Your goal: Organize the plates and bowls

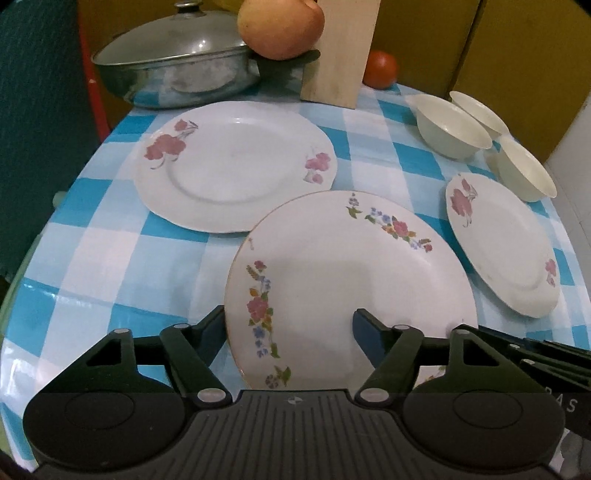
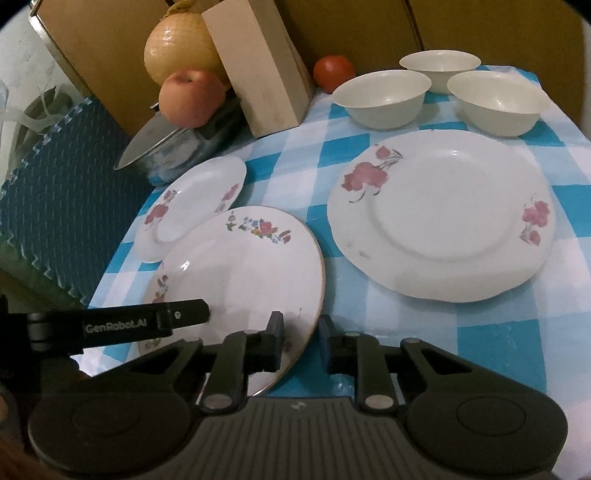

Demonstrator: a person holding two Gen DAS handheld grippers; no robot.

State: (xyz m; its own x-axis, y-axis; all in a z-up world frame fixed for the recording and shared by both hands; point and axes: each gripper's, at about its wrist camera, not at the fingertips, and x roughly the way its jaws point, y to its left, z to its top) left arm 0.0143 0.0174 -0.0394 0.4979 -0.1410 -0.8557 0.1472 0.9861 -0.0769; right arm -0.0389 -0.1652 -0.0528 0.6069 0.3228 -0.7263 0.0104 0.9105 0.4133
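A gold-rimmed plate with small coloured flowers (image 1: 347,280) is tilted up off the checked cloth, and it also shows in the right wrist view (image 2: 240,273). My left gripper (image 1: 290,323) is open with its fingers astride the plate's left rim. My right gripper (image 2: 301,339) is closed on the plate's right rim. Two plates with pink flowers lie flat: one to the left (image 1: 232,166), (image 2: 192,206), one to the right (image 1: 506,247), (image 2: 443,214). Three white bowls (image 2: 384,98) stand at the back right.
A lidded steel pan (image 1: 177,74) sits at the back left with an apple (image 1: 280,27) by it. A wooden block (image 1: 340,51), a tomato (image 1: 380,68) and a netted melon (image 2: 177,48) stand at the back. Cardboard walls the far side.
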